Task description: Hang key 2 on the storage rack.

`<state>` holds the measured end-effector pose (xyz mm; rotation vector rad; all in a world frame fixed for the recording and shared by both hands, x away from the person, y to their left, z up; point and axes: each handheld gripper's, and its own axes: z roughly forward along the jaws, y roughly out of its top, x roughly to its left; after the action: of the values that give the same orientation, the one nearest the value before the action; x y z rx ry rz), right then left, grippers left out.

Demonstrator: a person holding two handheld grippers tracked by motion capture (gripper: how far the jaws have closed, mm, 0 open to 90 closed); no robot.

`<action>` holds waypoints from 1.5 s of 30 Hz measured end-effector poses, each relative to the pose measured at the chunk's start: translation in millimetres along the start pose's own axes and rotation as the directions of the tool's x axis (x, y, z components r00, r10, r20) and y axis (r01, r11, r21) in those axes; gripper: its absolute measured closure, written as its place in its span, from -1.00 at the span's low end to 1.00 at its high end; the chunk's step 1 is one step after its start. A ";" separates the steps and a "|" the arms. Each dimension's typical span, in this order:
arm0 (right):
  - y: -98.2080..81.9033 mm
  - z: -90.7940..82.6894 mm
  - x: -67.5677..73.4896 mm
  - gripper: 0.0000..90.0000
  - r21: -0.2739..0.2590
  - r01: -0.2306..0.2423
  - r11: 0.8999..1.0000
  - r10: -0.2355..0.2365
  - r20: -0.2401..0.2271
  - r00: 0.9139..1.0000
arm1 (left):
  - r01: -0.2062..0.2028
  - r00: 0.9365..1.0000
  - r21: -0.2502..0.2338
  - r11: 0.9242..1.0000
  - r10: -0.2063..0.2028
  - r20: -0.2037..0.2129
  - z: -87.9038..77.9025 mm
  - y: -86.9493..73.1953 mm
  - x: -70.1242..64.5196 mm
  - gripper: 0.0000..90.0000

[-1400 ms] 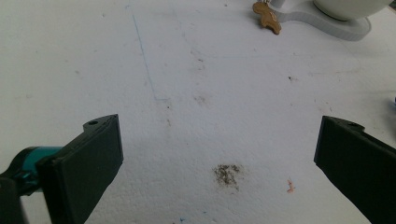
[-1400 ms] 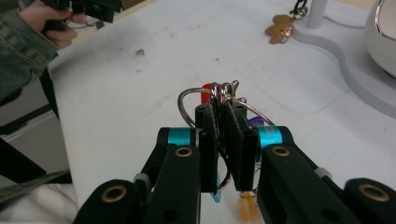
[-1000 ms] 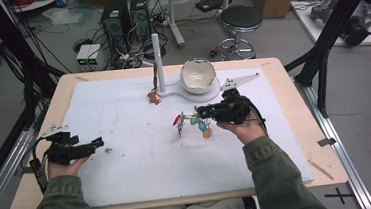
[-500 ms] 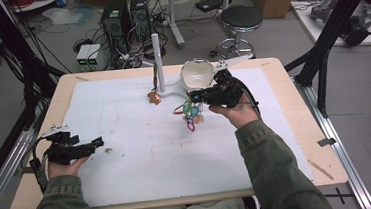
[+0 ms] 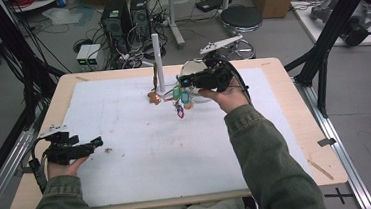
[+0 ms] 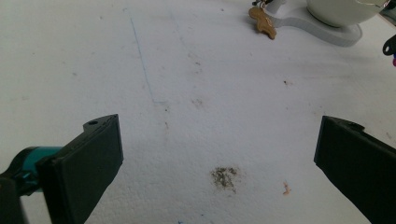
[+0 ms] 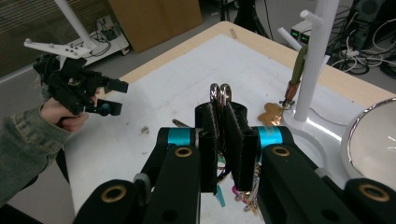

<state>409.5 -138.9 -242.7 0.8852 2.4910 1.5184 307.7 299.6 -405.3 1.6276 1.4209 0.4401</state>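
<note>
Nearest the person, the left gripper [image 5: 93,143] rests on the white tabletop [image 5: 142,153], jaws spread wide with nothing between them. Farther out, the right gripper [image 5: 184,81] is clamped on the metal rings [image 7: 220,93] of a bunch of keys with coloured tags [image 5: 180,99], which hangs clear of the tabletop. Just beyond stands the white post [image 5: 157,56] with side pegs, a brown key fob [image 5: 154,97] already dangling at its foot, and a white bowl [image 7: 373,140] beside it. The step in hand appears to be hanging the bunch: keep the rings upright, align their opening with a free peg [image 7: 290,36], slide on, then release.
</note>
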 end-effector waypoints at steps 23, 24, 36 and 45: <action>56.8 10.6 -25.1 0.86 -0.010 -0.036 0.999 0.037 0.034 0.999 | 0.004 1.000 0.006 1.000 -0.004 0.018 3.5 0.1 0.7 -0.96; 59.0 11.5 -25.8 0.86 -0.010 -0.037 0.999 0.037 0.035 0.999 | 0.006 1.000 0.004 1.000 -0.006 0.016 3.6 0.0 0.7 -0.96; 79.3 22.3 -31.9 0.86 -0.006 -0.065 0.998 0.065 0.054 0.996 | 0.020 0.999 -0.004 1.000 -0.020 0.025 2.2 0.8 3.4 -0.96; 92.7 34.2 -35.9 0.86 0.015 -0.108 0.994 0.107 0.090 0.990 | 0.024 0.999 -0.006 1.000 -0.024 0.029 2.9 0.8 3.7 -0.96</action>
<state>491.3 -99.5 -189.6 1.0820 2.4362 1.4522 311.4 301.9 -407.2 1.6046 1.4144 0.4049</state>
